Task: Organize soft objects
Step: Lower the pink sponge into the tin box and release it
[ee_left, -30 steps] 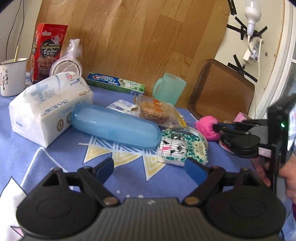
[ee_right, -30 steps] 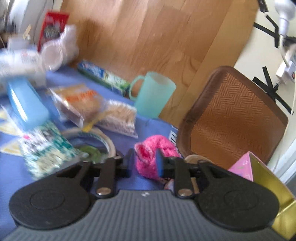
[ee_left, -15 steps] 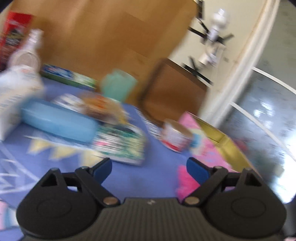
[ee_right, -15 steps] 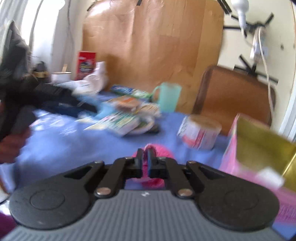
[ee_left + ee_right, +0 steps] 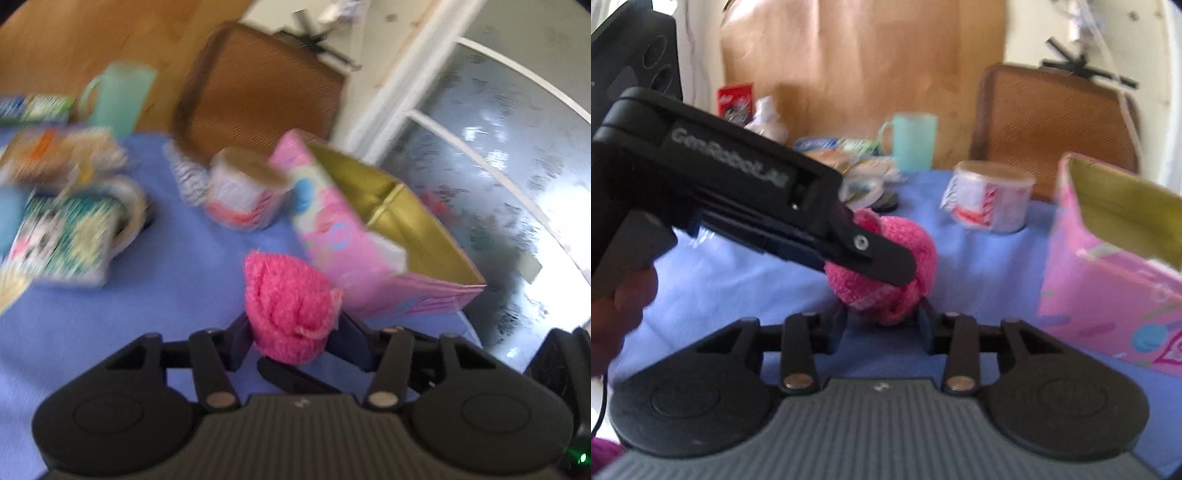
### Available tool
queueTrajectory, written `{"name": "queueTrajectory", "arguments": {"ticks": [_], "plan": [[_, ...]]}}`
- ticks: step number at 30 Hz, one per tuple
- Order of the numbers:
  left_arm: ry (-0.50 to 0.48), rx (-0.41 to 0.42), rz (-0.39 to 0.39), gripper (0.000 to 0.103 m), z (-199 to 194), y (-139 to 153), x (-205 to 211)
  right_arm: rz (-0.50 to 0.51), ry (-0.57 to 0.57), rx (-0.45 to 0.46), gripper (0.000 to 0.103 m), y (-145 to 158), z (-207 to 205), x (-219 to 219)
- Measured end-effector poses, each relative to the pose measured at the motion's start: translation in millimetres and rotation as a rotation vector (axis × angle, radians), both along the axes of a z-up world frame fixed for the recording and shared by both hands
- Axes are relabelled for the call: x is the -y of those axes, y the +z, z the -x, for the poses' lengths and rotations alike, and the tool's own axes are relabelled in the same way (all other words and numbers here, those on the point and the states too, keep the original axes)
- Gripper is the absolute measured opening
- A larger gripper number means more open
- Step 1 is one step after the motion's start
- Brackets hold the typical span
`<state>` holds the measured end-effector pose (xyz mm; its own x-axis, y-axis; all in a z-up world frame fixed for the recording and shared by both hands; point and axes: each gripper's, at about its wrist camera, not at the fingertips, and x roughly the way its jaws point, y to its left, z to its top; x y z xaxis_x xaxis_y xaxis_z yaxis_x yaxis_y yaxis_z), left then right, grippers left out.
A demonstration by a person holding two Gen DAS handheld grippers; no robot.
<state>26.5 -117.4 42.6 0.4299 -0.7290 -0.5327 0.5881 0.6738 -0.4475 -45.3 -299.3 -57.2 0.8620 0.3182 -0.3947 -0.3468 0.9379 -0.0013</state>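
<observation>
- The pink fuzzy ball (image 5: 288, 310) is clamped between the left tool (image 5: 291, 332) fingers, above the blue worktop (image 5: 147, 314).
- The right tool (image 5: 882, 325) is parted around it, beside the pink box (image 5: 1108, 280).

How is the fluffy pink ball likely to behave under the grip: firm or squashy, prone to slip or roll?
The pink fluffy ball looks squashy: it bulges around the left hand-held gripper pinching it. Its fuzzy knit probably resists slipping. It is rounded, so it might roll a little if set on the blue tablecloth, though its softness should damp that.
</observation>
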Motion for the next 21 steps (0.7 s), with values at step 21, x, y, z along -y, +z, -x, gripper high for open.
{"name": "queueTrajectory", "arguments": {"ticks": [21], "plan": [[0.025,0.258,-0.066,0.081,12,44,82,-0.084,-0.525,0.19,0.065,27,-11,92]]}}
